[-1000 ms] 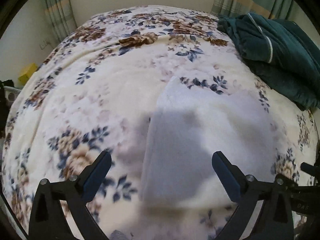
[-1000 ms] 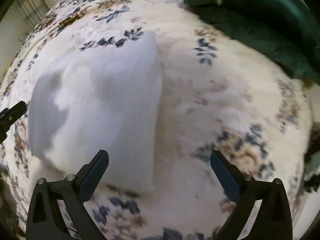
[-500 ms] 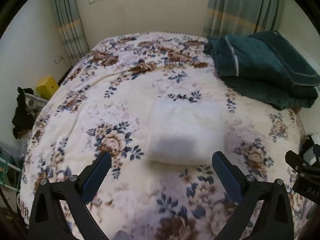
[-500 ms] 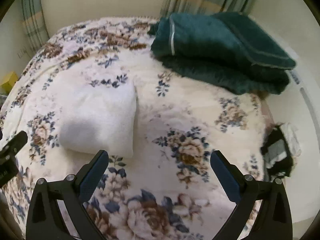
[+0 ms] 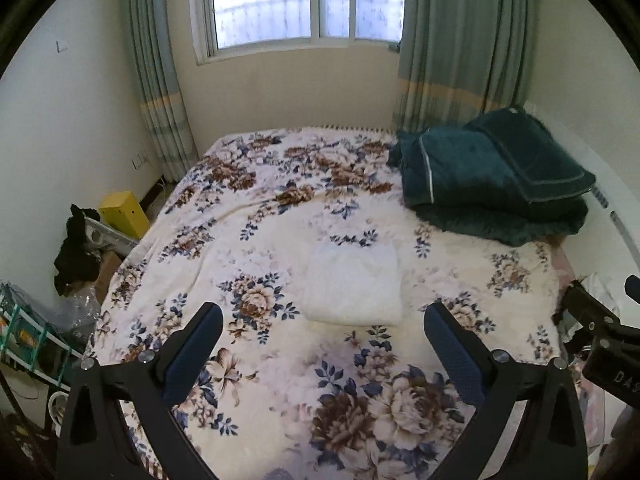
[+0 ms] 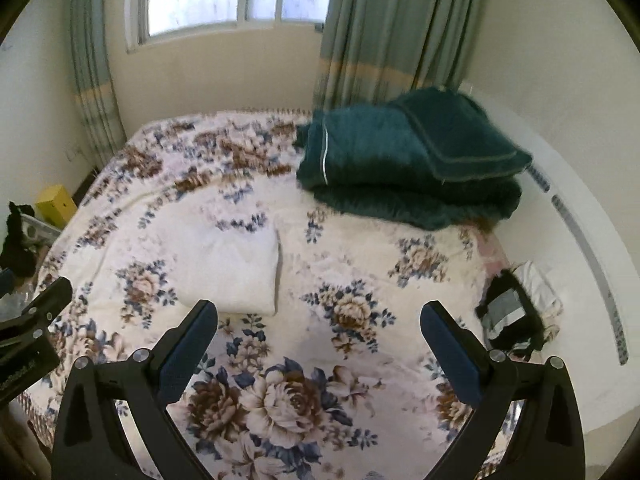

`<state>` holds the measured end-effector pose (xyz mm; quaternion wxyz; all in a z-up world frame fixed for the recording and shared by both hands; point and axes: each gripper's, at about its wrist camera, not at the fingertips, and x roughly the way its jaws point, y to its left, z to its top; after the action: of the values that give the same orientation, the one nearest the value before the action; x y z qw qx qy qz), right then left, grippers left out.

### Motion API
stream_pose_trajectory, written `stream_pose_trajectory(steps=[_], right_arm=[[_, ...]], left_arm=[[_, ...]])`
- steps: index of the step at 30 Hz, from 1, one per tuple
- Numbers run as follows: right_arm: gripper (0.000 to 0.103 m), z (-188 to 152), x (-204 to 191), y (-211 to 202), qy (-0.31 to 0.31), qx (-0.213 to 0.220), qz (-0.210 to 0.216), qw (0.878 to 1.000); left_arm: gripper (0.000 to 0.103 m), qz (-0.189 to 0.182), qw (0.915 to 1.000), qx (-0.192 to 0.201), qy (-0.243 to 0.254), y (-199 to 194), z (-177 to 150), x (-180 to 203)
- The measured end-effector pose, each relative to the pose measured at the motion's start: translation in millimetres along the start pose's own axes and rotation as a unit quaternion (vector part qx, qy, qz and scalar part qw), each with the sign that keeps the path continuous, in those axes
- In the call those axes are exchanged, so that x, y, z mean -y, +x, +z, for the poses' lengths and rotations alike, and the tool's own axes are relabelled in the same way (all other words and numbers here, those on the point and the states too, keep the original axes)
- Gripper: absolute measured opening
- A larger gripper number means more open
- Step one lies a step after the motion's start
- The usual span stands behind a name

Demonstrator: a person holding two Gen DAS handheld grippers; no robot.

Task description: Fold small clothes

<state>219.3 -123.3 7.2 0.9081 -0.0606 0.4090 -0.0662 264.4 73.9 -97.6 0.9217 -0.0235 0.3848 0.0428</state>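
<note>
A white garment [image 5: 354, 284] lies folded into a flat rectangle near the middle of the floral bed; it also shows in the right wrist view [image 6: 234, 270]. My left gripper [image 5: 320, 320] is open and empty, held above the bed's near part, well back from the garment. My right gripper [image 6: 319, 316] is open and empty, to the right of the garment and apart from it. The right gripper's body shows at the right edge of the left wrist view [image 5: 600, 344].
The floral bedspread [image 5: 280, 208] covers the bed. A folded dark green blanket [image 5: 496, 176] is piled at the far right. A yellow box [image 5: 120, 212], dark clothes and clutter stand left of the bed. A window and curtains are behind. A dark bundle [image 6: 512, 316] lies at the bed's right edge.
Both grippers have pulled up and back from the folded white garment, which now looks small and far. The garment lies unmoved.
</note>
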Motion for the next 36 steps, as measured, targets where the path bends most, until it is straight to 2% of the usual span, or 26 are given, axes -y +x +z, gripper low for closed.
stream_pose_trajectory(steps=[8,17,27,36], right_arm=[[0.103,-3,18,-103,0.004,0.041,0.018,0.999],[0.103,-6,26,-170,-0.003,0.039,0.038,0.999],[0.103,10,33,-199,-0.011,0.051,0.046,0.998],[0.103,15,33,-201,-0.017,0.043,0.054,0.998]], left_arm=[[0.103,-0.010,0.9998,0.018,-0.006,-72,-5,2],[0.103,-0.004,1.0000,-0.002,0.002,-116,-3,9],[0.103,0.010,0.9999,0.009,-0.008,-138,-2,8],[0.103,0.030,0.9992,0.026,-0.009,-148,1,10]])
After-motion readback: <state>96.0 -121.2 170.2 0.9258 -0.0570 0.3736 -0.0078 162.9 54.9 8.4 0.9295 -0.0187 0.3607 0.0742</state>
